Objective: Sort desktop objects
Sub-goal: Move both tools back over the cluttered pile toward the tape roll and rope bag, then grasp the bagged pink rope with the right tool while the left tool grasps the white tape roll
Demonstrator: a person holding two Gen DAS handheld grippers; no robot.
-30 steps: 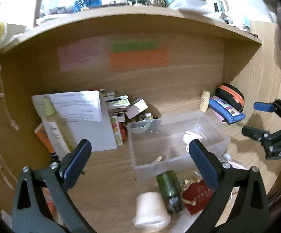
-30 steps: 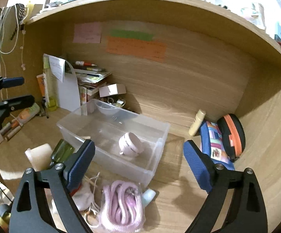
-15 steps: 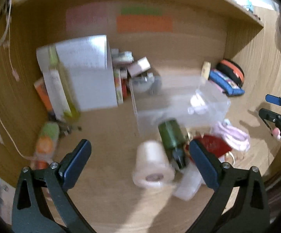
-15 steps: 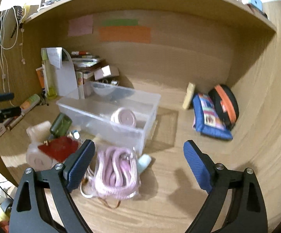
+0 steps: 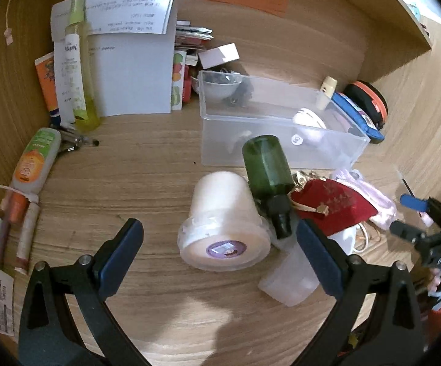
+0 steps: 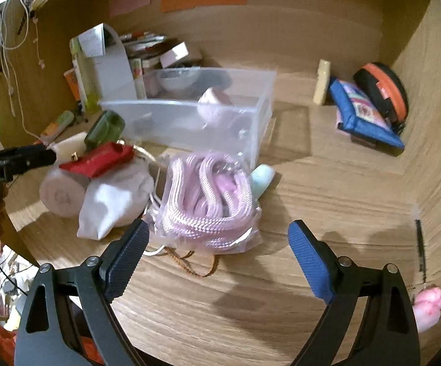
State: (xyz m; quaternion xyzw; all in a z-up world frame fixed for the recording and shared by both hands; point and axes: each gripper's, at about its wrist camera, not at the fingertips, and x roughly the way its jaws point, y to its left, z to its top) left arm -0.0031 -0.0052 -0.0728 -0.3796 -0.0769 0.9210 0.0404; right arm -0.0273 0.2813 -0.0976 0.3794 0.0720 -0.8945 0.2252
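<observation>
My left gripper (image 5: pixel 220 247) is open and empty, its fingers on either side of a white tub (image 5: pixel 223 222) lying on the desk. A green bottle (image 5: pixel 269 180) and a red pouch (image 5: pixel 333 207) lie just right of the tub. A clear plastic bin (image 5: pixel 278 131) stands behind them, holding a round pale item (image 6: pixel 211 103). My right gripper (image 6: pixel 217 253) is open and empty, close to a bag of pink cord (image 6: pixel 211 201). That gripper also shows at the right edge (image 5: pixel 409 216) of the left wrist view.
Papers and a yellow-green bottle (image 5: pixel 78 70) stand at the back left. Tubes (image 5: pixel 33 161) lie along the left wall. A blue pouch (image 6: pixel 363 113) and an orange-black case (image 6: pixel 382 91) lean at the back right. A white cloth bag (image 6: pixel 113 201) lies by the red pouch.
Both grippers have tilted down and drawn back toward the desk's front edge. The tub, bottle and cord bag now loom larger; both grippers stay open.
</observation>
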